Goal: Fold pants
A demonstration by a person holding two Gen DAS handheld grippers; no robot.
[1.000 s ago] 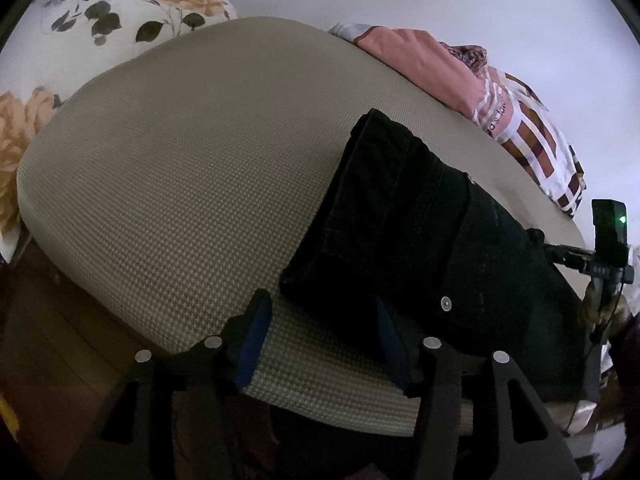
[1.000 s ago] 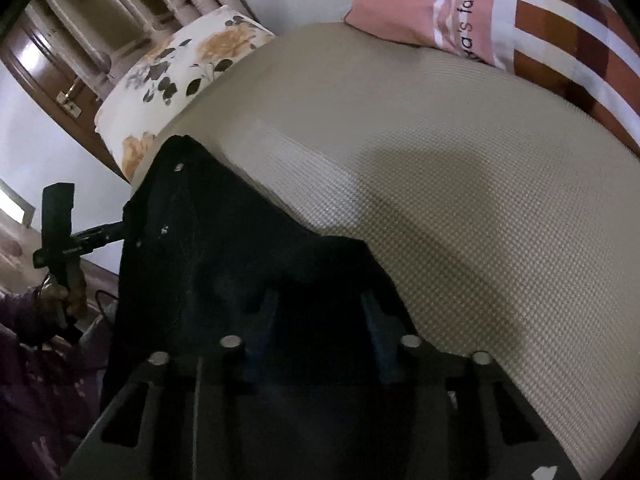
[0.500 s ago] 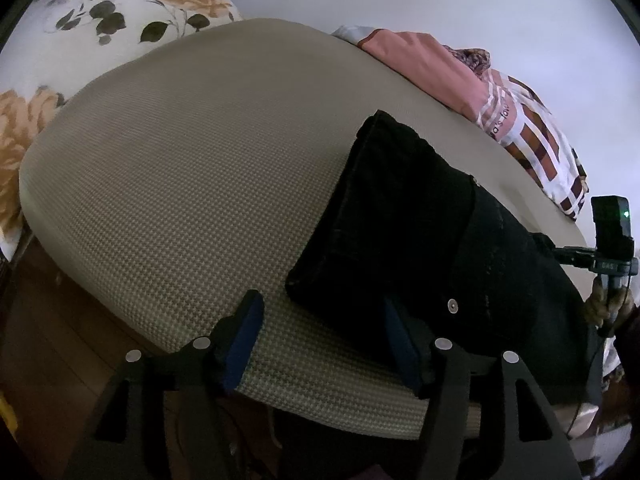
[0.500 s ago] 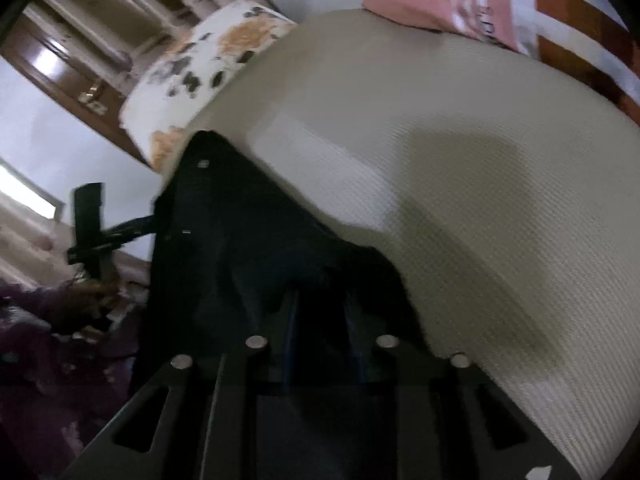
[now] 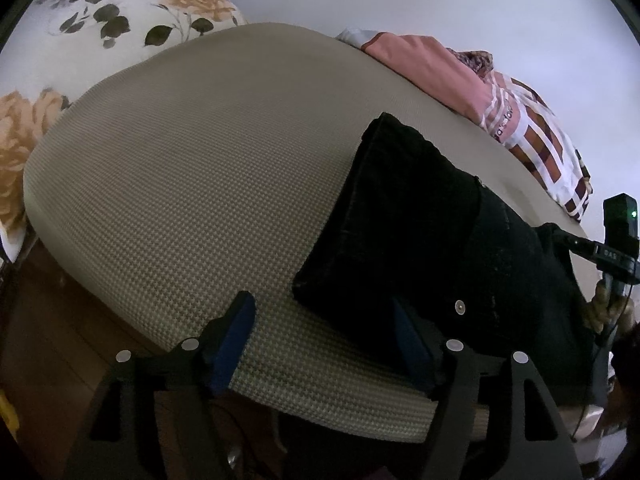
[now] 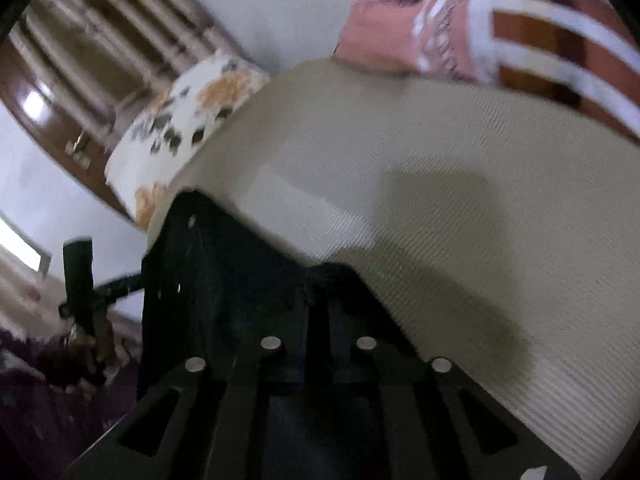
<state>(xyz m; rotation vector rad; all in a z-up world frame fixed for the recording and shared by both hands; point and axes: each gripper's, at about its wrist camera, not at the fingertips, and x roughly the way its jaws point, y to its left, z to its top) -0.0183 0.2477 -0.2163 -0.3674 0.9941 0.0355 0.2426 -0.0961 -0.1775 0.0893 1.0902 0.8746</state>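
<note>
Black pants (image 5: 432,240) lie folded on the beige bed cover (image 5: 192,184), reaching towards the bed's right edge. My left gripper (image 5: 324,336) hovers at the near left corner of the pants with its jaws opening. That corner lies between the blue pads (image 5: 236,332) without being pressed. In the right wrist view the pants (image 6: 224,280) fill the lower left. My right gripper (image 6: 318,320) is shut on a dark fold of the pants; the view is blurred.
A floral pillow (image 5: 108,12) lies at the back left and a pink striped blanket (image 5: 516,120) at the back right. The bed's near edge drops to a wooden floor (image 5: 52,340). A wooden headboard (image 6: 76,76) stands behind the pillow.
The left jaws have spread wider and let the pants corner go. The right jaws have closed onto the pants cloth, and the right view has tilted a little.
</note>
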